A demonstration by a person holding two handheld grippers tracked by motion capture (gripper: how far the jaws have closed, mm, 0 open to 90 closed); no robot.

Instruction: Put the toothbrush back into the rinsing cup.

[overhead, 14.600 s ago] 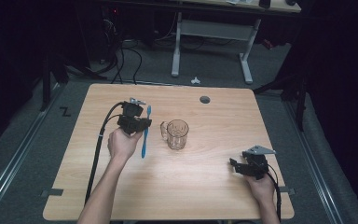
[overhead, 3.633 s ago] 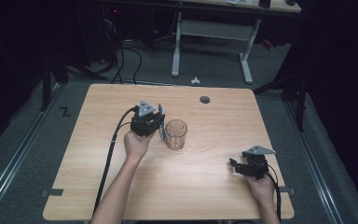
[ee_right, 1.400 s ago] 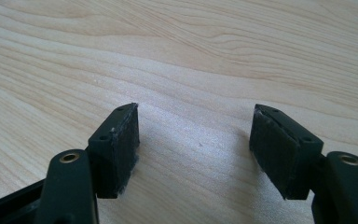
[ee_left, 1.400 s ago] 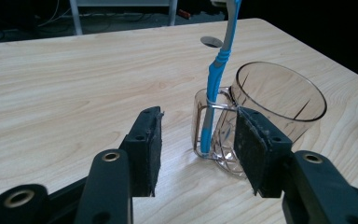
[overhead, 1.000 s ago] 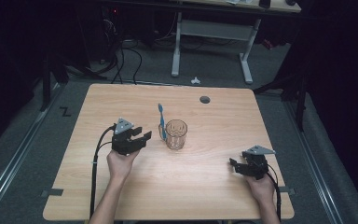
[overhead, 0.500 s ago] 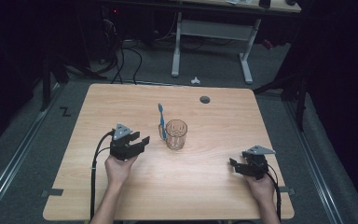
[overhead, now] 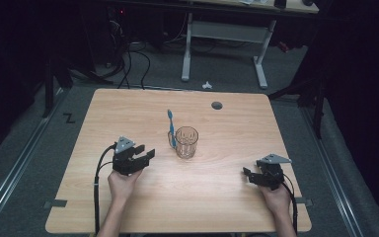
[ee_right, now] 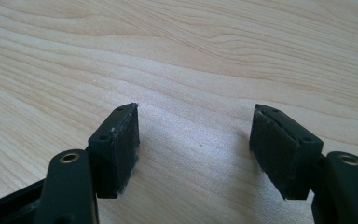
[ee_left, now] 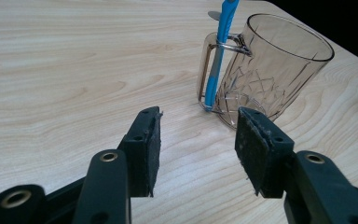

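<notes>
While the blue toothbrush (ee_left: pixel 216 56) is standing threaded through the mug's (ee_left: pixel 270 70) handle at the tabletop's (overhead: pixel 128 108) centre, apparently placed, both tools, left tool (overhead: pixel 139 157) at eight o'clock and right tool (overhead: pixel 252 176) at four o'clock, are sitting wide and empty.

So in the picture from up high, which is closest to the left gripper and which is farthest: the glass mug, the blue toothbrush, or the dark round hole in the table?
From the left gripper:
1. Blue toothbrush, just ahead to its right, threaded through the mug's handle.
2. Glass mug, right beside the toothbrush, a little farther right.
3. Dark round hole, far back near the table's far edge.
</notes>
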